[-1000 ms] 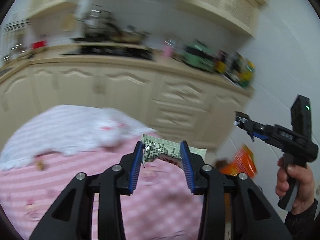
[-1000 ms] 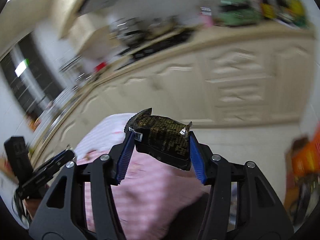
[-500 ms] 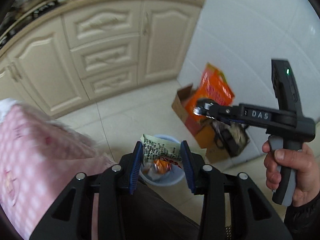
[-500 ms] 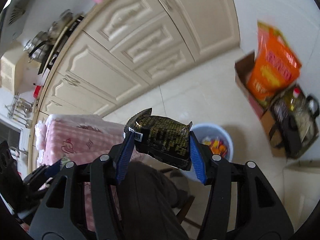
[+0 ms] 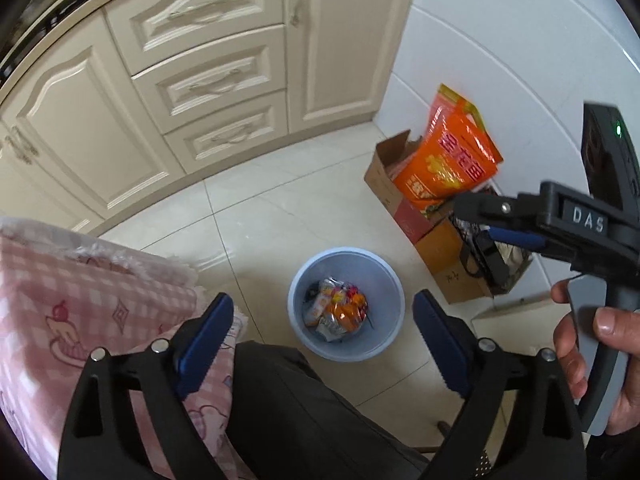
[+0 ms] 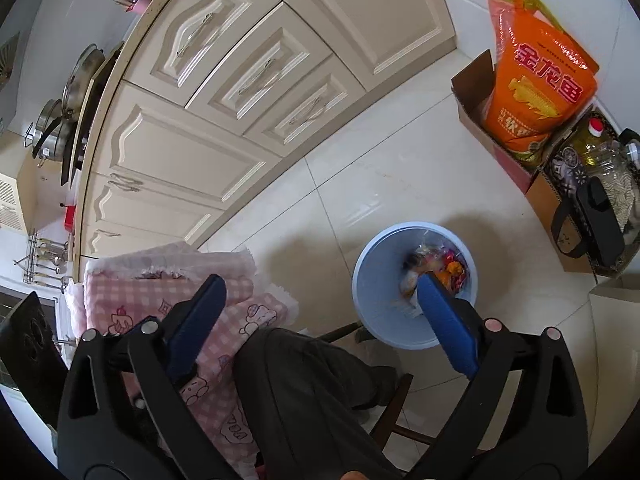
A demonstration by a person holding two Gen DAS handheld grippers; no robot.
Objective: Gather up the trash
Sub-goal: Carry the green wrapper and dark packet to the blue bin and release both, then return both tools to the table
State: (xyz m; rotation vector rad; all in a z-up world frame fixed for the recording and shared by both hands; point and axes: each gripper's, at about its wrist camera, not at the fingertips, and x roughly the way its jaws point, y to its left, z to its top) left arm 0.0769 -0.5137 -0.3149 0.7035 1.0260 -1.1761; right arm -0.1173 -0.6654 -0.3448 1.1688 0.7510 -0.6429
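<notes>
Here both sets of jaws are opening with nothing between them, the left gripper (image 5: 323, 344) and right gripper (image 6: 320, 320) poised above the blue bin (image 5: 304, 280) on the floor, where wrappers (image 5: 336, 312) lie. This looks like the release step; the next move likely calls for returning to the pink-clothed tabletop (image 5: 80, 288) for remaining trash.

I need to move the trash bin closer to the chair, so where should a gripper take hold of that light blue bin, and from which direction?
Grip the light blue bin by its rim, coming straight down from above with one finger inside the wall and one outside. It stands upright and open-topped on the floor, and the round body is probably too wide to span. The near rim looks freest; the wrappers lie low in the bottom.
</notes>
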